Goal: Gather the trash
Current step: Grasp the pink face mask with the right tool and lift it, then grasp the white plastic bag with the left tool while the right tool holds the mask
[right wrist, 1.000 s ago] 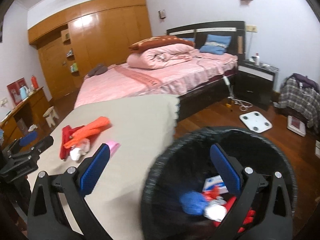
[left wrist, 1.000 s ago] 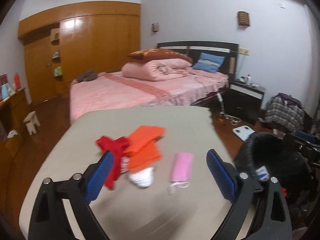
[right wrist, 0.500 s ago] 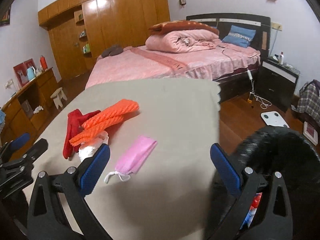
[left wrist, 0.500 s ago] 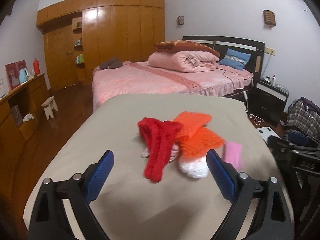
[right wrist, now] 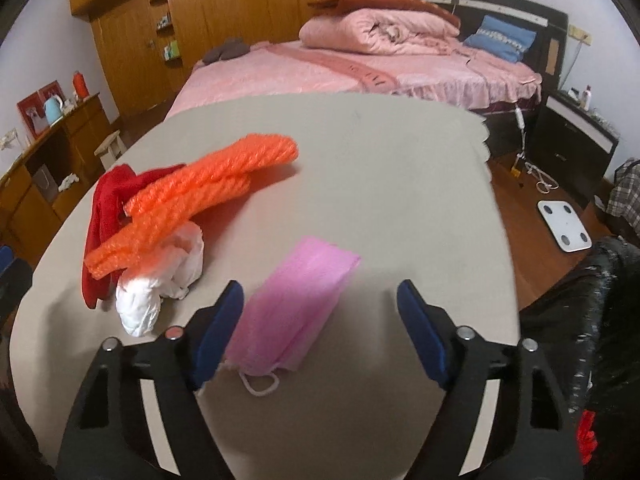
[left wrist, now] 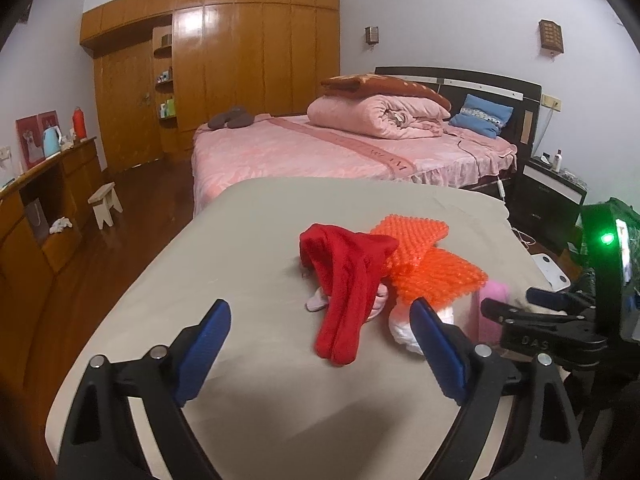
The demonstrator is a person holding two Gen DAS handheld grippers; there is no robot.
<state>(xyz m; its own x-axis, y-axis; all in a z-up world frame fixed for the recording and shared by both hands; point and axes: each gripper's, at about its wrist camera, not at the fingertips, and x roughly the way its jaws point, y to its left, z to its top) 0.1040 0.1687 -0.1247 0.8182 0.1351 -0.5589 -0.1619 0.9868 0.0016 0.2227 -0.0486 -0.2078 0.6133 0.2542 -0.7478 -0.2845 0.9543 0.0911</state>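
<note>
On the beige table lie a red cloth, orange bubble wrap, a crumpled white bag and a pink face mask. My left gripper is open and empty, low over the table just short of the red cloth. My right gripper is open and empty, with the pink mask lying between and just ahead of its fingers. The right gripper also shows in the left wrist view, beside the mask. A black trash bin stands off the table's right edge.
A pink bed stands behind the table. A wooden wardrobe lines the back wall and a low wooden sideboard the left wall. A white scale lies on the wood floor by a black nightstand.
My right gripper swung left from above the trash bin to the table and now hangs over the pink mask. My left gripper shifted left, from the mask side toward the red cloth.
</note>
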